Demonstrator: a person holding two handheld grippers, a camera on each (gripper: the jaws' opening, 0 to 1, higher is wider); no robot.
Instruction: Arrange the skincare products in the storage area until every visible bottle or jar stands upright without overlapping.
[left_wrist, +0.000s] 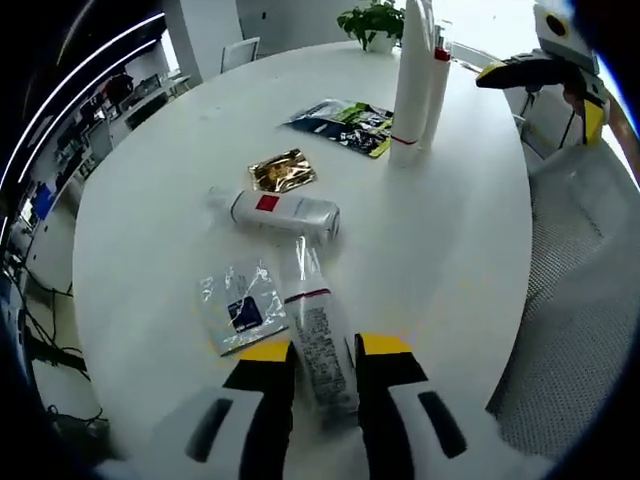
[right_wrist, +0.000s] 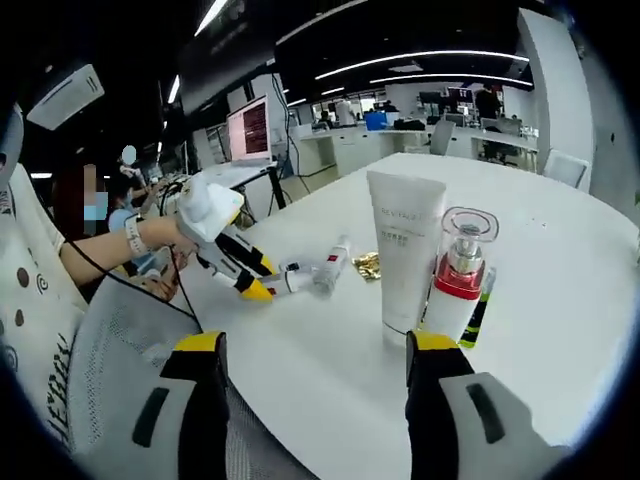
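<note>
On the round white table, between the yellow-tipped jaws of the left gripper, lies a clear bottle on its side, its body covered in fine grey print with a thin red band near the neck. The jaws sit against both of its sides, closed on it. In the right gripper view the same left gripper shows with the bottle at its tips.

Just beyond the clear bottle lies a second bottle, a white bottle with a red square label, also on its side and crosswise to the first; the two look close to touching at the clear bottle's cap end. Left of the clear bottle is a clear sachet with a dark blue patch, flat on the table. Beyond the white bottle is a gold foil sachet, and farther still a green and blue packet.

Well away from the clear bottle stand a tall white tube and, touching its side, a pump bottle with a red band and clear cap, both upright. The right gripper hangs before them with jaws spread wide and nothing between them.
</note>
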